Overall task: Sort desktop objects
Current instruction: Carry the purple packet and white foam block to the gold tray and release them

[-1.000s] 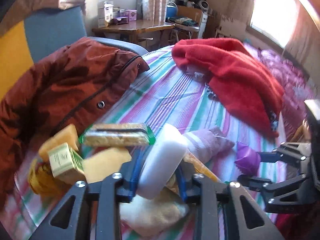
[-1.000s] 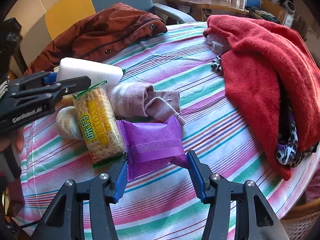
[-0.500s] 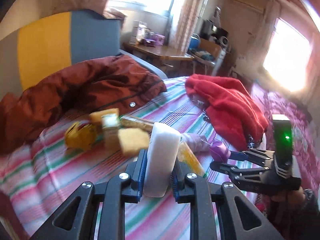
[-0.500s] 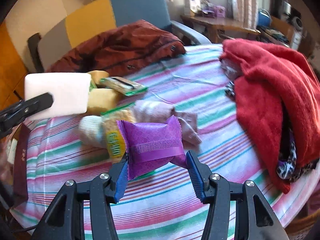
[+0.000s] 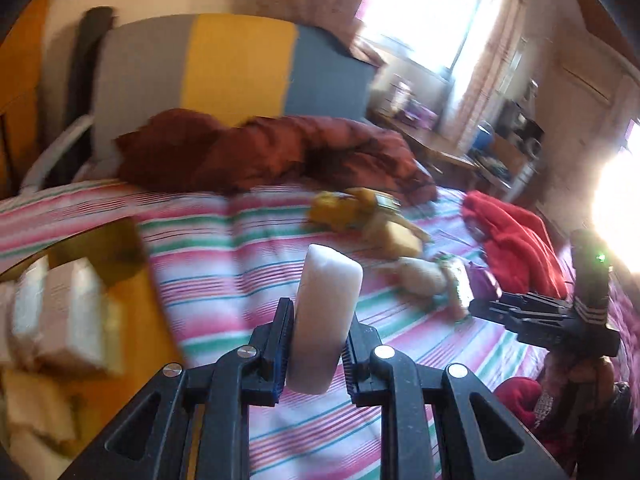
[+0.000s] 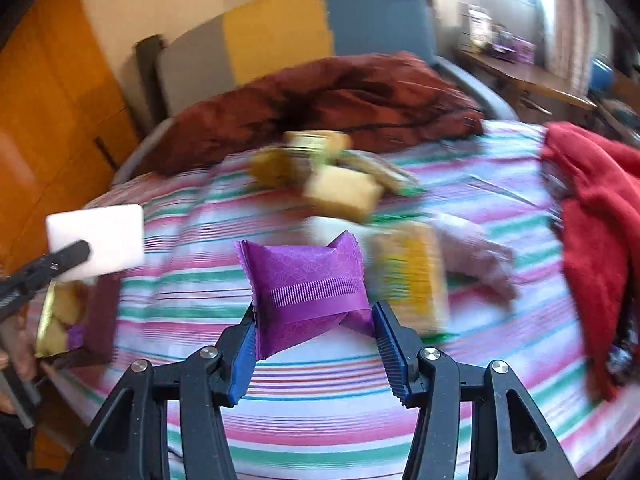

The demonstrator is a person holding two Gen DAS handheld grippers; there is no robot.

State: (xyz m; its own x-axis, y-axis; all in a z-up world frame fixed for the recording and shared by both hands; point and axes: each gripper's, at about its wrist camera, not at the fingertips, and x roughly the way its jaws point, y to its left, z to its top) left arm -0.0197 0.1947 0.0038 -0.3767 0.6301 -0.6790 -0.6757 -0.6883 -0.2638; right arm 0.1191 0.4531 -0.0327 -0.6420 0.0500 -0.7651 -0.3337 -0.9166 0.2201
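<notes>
My left gripper (image 5: pixel 316 344) is shut on a white foam block (image 5: pixel 326 312) and holds it up above the striped cloth (image 5: pixel 224 264); the block also shows in the right wrist view (image 6: pixel 100 240). My right gripper (image 6: pixel 314 340) is shut on a purple packet (image 6: pixel 308 288), lifted above the cloth; it shows in the left wrist view (image 5: pixel 486 304) at the right. A blurred pile stays on the cloth: yellow sponges (image 6: pixel 340 192), a cracker pack (image 6: pixel 412 280), a pale pink sock (image 6: pixel 476 256).
A box (image 5: pixel 60 320) with pale packets sits at the table's left edge; it also shows in the right wrist view (image 6: pixel 76 320). A rust-brown jacket (image 5: pixel 280 152) lies at the back, a red towel (image 6: pixel 592 216) at the right. A chair (image 5: pixel 224 64) stands behind.
Both grippers have risen and swung left with their loads. The pile now lies farther away, and the box at the left edge has come into view.
</notes>
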